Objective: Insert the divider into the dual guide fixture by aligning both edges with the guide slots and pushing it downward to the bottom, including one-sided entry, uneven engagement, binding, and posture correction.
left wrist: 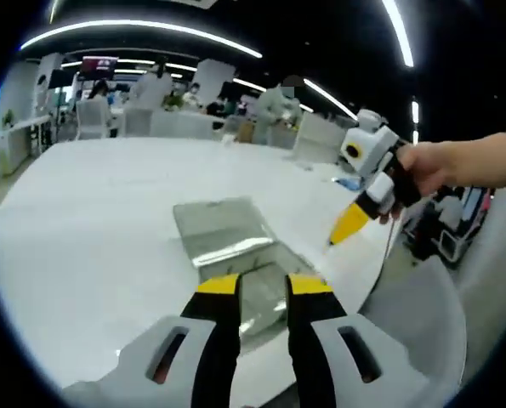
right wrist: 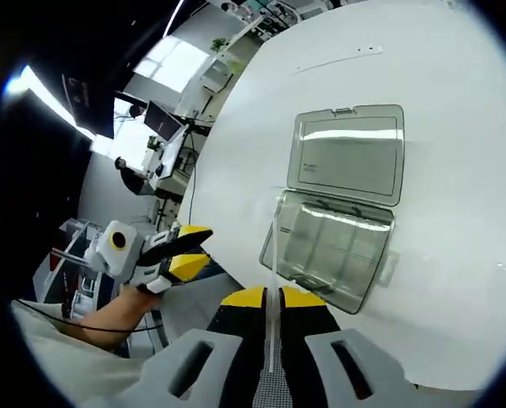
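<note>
A clear plastic box (right wrist: 333, 248) with inner compartments lies on the white table (right wrist: 457, 102), its hinged lid (right wrist: 350, 157) folded flat open behind it. My right gripper (right wrist: 272, 297) is shut on a thin clear divider (right wrist: 274, 255), which sticks up between the jaws toward the box's near left corner. In the left gripper view the same box (left wrist: 227, 228) sits just past my left gripper (left wrist: 263, 287), whose yellow-tipped jaws stand apart with nothing between them. A hand holds the right gripper (left wrist: 353, 223) above the table's right edge. The left gripper (right wrist: 184, 248) hovers off the table's left edge.
A thin pale strip (right wrist: 338, 59) lies on the table far beyond the box. The table edge (left wrist: 367, 280) curves close on the right. White chairs (left wrist: 91, 119) and people stand at the back of the room. Desks with equipment (right wrist: 163, 136) lie left of the table.
</note>
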Action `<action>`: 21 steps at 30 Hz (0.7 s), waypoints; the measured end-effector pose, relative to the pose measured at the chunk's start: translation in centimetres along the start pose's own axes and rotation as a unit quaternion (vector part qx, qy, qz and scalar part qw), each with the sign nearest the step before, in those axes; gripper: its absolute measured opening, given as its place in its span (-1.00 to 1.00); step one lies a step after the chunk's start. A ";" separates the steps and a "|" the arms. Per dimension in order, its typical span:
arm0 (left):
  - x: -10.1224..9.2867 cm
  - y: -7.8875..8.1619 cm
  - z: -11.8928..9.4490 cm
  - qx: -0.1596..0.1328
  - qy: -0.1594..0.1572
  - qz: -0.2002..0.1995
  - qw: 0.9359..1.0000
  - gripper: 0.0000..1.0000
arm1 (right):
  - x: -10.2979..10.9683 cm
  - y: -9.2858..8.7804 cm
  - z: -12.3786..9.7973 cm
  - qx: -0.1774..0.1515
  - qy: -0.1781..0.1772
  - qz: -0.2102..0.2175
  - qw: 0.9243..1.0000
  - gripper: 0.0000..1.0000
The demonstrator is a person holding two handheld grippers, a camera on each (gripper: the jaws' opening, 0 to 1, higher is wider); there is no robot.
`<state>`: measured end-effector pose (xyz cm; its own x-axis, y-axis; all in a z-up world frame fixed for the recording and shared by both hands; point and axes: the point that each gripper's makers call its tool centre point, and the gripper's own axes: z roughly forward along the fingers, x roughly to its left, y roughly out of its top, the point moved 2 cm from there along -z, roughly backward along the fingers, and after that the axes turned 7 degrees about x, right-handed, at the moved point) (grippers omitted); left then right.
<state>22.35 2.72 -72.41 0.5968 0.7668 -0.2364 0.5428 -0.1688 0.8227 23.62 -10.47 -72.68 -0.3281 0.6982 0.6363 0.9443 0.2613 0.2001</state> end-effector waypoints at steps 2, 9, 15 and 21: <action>0.0 -0.3 -0.1 0.003 0.007 0.007 1.000 -0.52 | 0.0 0.2 0.1 0.001 -0.006 0.012 1.000 -1.00; 0.2 -1.2 -0.3 0.009 0.042 0.040 0.998 -0.38 | -1.1 0.4 0.6 0.013 -0.066 0.012 0.998 -1.00; 0.2 -1.2 -0.2 0.014 0.060 0.075 0.995 -0.16 | -1.6 0.1 1.2 0.046 -0.097 0.046 0.993 -1.00; 0.4 -1.7 0.0 0.019 0.063 0.079 0.995 -0.12 | -1.6 0.7 1.9 0.049 -0.106 0.065 0.991 -1.00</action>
<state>21.66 3.29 -73.85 0.5990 0.7999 -0.0366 0.4709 -0.3149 0.8240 24.78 -10.13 -74.91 -0.2119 0.8517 0.4793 0.9752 0.2163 0.0469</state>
